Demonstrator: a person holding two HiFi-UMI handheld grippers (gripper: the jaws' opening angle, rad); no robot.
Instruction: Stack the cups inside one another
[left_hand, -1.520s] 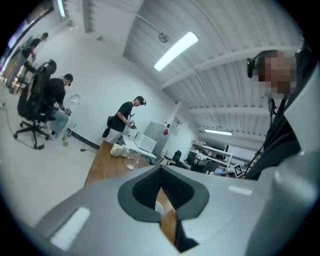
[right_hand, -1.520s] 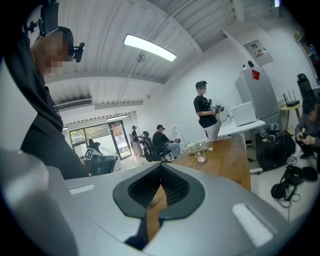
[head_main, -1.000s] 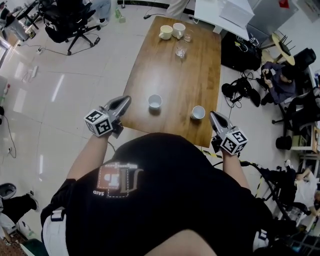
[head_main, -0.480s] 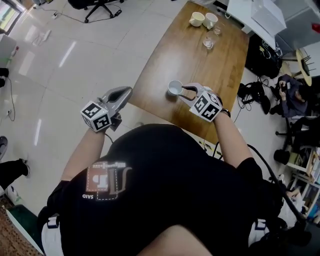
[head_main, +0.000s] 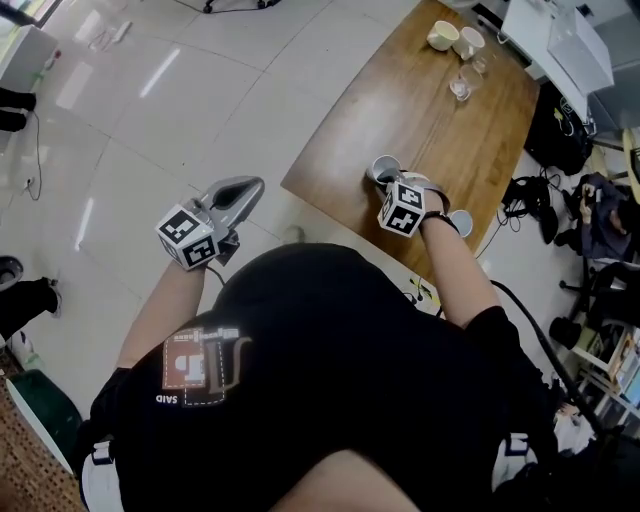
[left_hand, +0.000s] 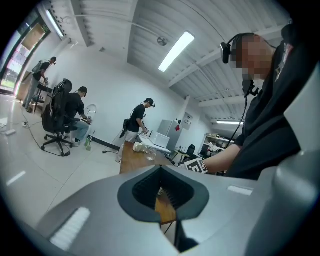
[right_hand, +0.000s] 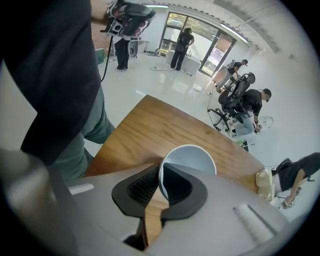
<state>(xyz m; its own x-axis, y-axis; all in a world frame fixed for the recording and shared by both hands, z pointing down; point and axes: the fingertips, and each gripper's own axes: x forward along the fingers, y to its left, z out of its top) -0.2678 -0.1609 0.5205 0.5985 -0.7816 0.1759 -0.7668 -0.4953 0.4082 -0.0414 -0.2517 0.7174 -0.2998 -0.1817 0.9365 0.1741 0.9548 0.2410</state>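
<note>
Jaws of the right gripper (right_hand: 159, 187) are closing on the near wall of a white cup (right_hand: 192, 159), with one pad inside the rim, the other outside, and the thin wall caught between them. The gripper points steeply down onto the cup. The cup sits mouth up on the wooden table (head_main: 400, 110), close to its near edge. A second white cup (head_main: 461, 222) sits just beside the right wrist, toward the table's right edge and apart from the first. The left gripper (left_hand: 161, 195) has its jaws together with nothing between them. It is held roughly level off the table's left side, over the pale floor (head_main: 150, 120), well apart from both cups. At the table's far end two cream cups (head_main: 443, 35) stand side by side, with two clear glasses (head_main: 461, 88) near them. Beyond the table, several people stand or sit at desks
</note>
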